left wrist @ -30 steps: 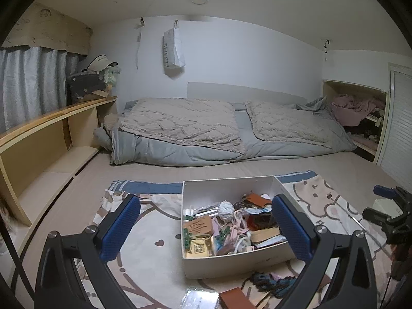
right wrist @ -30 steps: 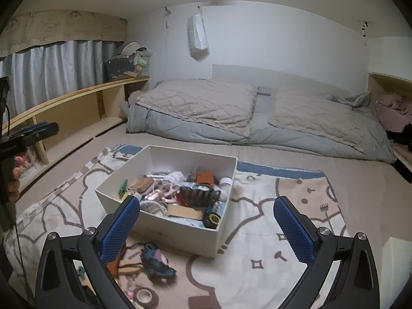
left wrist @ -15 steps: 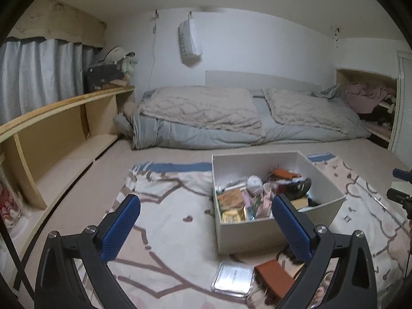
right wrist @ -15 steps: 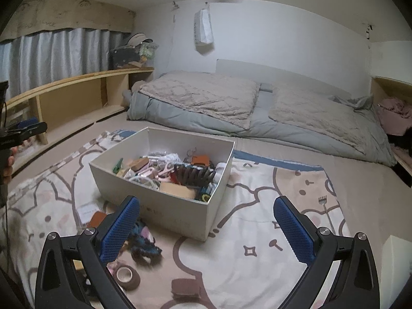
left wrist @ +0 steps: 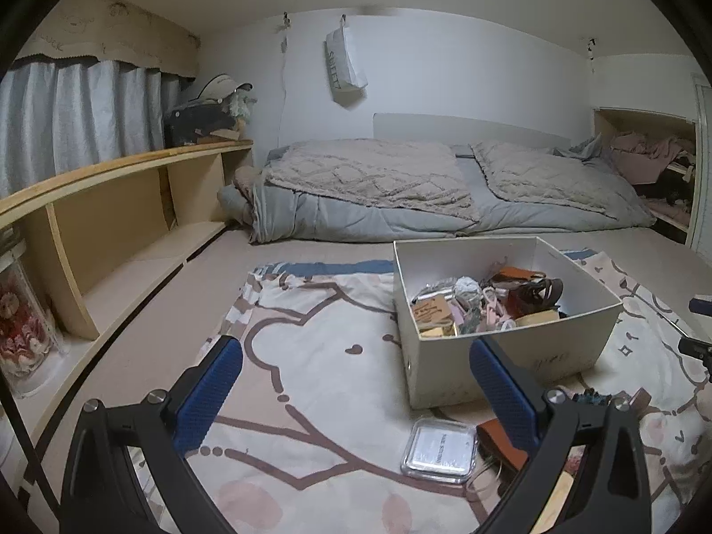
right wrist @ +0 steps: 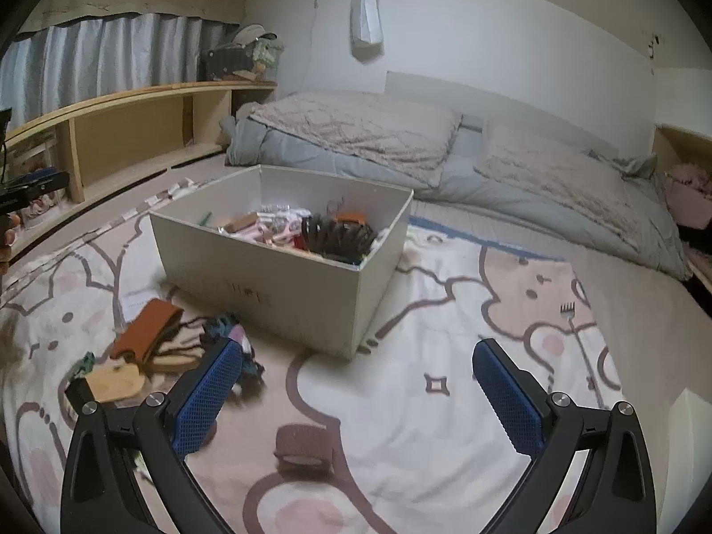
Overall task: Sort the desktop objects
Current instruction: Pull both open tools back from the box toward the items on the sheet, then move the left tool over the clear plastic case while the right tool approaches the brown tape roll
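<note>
Both grippers hang spread wide with nothing between their ribbed blue pads. From its own camera, the left gripper (left wrist: 356,394) hovers over a cream blanket (left wrist: 320,382) printed with brown cartoon outlines and pale pink blotches; the right gripper (right wrist: 358,394) hovers over the same blanket (right wrist: 445,356).

At about 1 o'clock from the left gripper, a clear flat plastic case (left wrist: 440,449) with rounded corners lies on the cloth, with a tan leather pouch (left wrist: 500,438) just beside it at 3 o'clock. Farther out at 1 o'clock stands an open white cardboard box (left wrist: 525,356), filled with small mixed objects.

In the right view, a brownish roll of tape (right wrist: 304,447) lies flat at about 11 o'clock from the gripper's centre. At 10 o'clock is a loose heap: an orange-brown leather pouch (right wrist: 144,329), pale wooden pieces (right wrist: 116,382) and a tangle of dark teal cord (right wrist: 220,327). The box (right wrist: 276,287) sits at 11 o'clock beyond them, with a dark toothed hair claw (right wrist: 336,236) on top of its contents.

Beyond the blanket runs a beige floor, then low bedding: grey duvets (left wrist: 356,218) under quilted taupe covers (left wrist: 369,175). A curved pale wooden shelf (left wrist: 115,204) lines the wall at 9 o'clock, below pleated grey curtains (left wrist: 66,115). A white bag (left wrist: 345,66) hangs on the far wall.
</note>
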The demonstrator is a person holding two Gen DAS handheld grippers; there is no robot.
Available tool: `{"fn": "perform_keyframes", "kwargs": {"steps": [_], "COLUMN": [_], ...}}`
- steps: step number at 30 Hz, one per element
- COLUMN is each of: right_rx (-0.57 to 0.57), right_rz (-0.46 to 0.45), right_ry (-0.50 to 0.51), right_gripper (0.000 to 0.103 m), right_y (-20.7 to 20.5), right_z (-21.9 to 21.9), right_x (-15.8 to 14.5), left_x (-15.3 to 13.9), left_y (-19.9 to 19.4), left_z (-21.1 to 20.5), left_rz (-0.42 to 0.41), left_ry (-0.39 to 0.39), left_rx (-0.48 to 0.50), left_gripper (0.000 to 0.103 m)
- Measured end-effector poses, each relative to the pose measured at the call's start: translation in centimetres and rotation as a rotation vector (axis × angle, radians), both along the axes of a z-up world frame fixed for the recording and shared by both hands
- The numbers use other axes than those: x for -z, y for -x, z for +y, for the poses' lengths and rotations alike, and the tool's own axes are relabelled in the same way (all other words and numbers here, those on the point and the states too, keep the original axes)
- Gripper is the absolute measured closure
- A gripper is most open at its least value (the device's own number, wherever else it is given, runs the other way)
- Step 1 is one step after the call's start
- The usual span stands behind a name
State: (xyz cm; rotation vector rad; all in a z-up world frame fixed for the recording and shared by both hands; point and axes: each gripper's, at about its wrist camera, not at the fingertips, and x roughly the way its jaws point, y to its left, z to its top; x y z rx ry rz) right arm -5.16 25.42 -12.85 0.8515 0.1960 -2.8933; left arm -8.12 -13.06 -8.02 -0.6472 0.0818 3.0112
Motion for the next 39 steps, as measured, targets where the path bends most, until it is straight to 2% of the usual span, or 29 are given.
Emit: {"fn": "perform_keyframes", "kwargs": {"steps": [11,26,31,39], "right_rx": [0.016,-0.008,0.040,0.131], "right_rz": [-0.098,-0.246,-0.300,-0.320], "right_ry": [-0.009,-0.015,0.025,0.073], "right_gripper": [0.000,0.000,0.000,0.000], "right_y": [0.5,1.7,2.8,4.9], "right_z": [0.5,-0.7,-0.3,0.8], "right_x": [2.7,6.8,7.3,6.9], "left_x": [2.8,5.4,6.3,7.2], "left_y": [0.4,1.9,2.3,2.9], "left_z": [0.3,1.2,1.4,2.4], "left_rz": [-0.077,-0.150,-0.177,-0.198], "left_ry": [0.030,0.013,0.017,0.024], "left_rx": [0.012,0.041,0.045,0.066], "left_gripper": [0.000,0.000,0.000,0.000]}}
